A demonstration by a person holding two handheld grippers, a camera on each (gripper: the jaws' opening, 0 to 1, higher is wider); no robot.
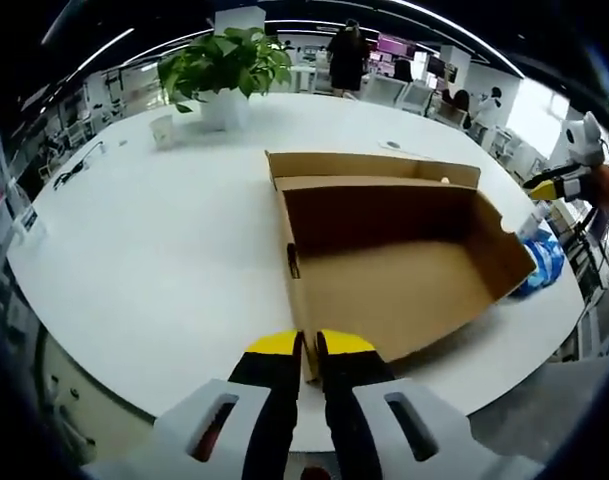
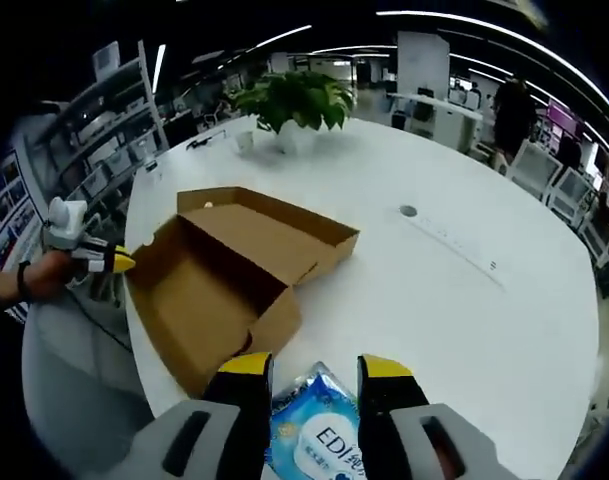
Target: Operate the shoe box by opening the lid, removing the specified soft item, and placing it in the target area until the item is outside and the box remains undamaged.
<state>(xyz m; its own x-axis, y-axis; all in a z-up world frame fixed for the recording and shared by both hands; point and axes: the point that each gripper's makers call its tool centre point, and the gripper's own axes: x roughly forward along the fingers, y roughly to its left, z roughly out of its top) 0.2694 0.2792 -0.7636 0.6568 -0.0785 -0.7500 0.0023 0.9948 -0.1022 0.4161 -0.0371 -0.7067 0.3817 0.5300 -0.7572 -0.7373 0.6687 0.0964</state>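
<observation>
Shoe box [image 1: 384, 250] open, undamaged; left tool [image 1: 309, 345] closed on its lid edge, steadying it; right tool [image 2: 314, 372] open astride the wipes pack [image 2: 319, 440] on the surface [image 2: 464, 300]

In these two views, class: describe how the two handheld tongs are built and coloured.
The left tongs and the right tongs match: two black fingers with yellow tips, rising from pale grey moulded bodies with slotted openings. The left pair shows a small red detail at its base.

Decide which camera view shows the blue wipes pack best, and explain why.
The right gripper view: the wipes pack lies close between that tool's jaws, printed label facing up. In the left gripper view the pack is small and partly hidden behind the cardboard box.
</observation>
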